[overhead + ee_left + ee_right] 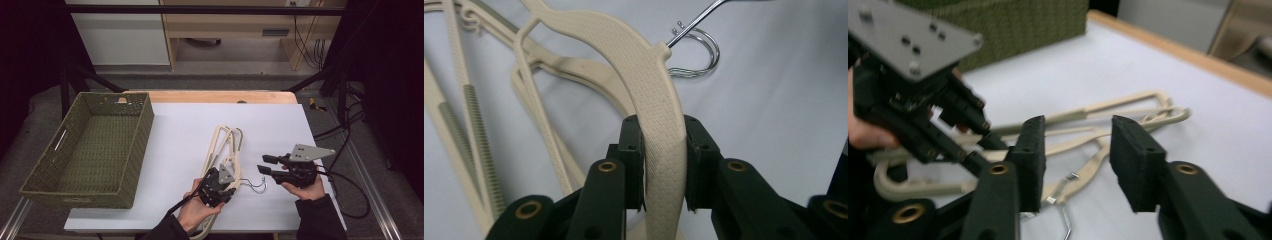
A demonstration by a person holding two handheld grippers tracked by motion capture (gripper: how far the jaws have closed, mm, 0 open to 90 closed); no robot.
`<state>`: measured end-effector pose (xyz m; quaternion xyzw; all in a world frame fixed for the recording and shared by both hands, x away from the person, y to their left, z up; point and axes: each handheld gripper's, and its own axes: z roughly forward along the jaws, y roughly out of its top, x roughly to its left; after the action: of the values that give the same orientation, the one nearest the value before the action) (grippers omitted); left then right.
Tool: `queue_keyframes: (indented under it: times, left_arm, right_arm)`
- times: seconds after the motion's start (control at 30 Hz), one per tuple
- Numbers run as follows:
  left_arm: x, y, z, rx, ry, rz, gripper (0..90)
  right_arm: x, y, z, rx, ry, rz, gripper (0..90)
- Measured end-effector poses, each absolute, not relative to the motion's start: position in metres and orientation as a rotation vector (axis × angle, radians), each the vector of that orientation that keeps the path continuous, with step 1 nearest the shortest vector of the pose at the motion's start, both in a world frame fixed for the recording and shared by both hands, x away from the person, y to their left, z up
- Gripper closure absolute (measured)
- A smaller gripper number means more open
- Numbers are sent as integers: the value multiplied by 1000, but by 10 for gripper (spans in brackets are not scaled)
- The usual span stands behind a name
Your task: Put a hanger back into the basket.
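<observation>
A small pile of beige plastic hangers [223, 145] lies in the middle of the white table. Their thin metal hooks [257, 184] point right, toward the right gripper. My left gripper [227, 186] is shut on the textured arm of the top hanger [659, 90], both jaws pressed against its sides just below the hook [696, 50]. Other hangers [469, 110] lie underneath it. My right gripper [263, 164] is open just right of the hooks, its jaws [1078, 145] spread with nothing between them. Beyond it are the left gripper [913, 100] and the hangers [1128, 115].
A green woven basket [142, 125] stands at the table's left side, with nothing visible inside; its wall [998, 25] shows behind the left gripper. The wooden table edge [220, 96] runs along the back. Cables [350, 185] trail off the right edge.
</observation>
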<state>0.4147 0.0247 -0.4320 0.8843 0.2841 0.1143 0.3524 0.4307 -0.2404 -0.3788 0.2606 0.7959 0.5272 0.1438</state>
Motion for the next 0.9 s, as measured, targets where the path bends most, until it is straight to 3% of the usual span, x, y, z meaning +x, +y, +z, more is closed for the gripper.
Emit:
queue_keyframes:
  times: [0.07, 0.23, 0.33, 0.47, 0.9]
  left_arm:
    - [414, 29, -429, 2287, 746, 314, 745]
    - [412, 39, -421, 2266, 776, 347, 755]
    - [411, 46, -416, 2252, 792, 354, 761]
    - [412, 59, -409, 2228, 820, 370, 770]
    - [423, 100, -393, 2144, 931, 461, 815]
  right_arm:
    - [428, -251, -374, 805, 2184, 1589, 481]
    - [428, -261, -373, 856, 2100, 1623, 405]
    - [432, -260, -380, 909, 2078, 1563, 292]
    - [438, -257, -389, 970, 2087, 1520, 227]
    - [444, -254, -400, 1040, 2103, 1461, 180]
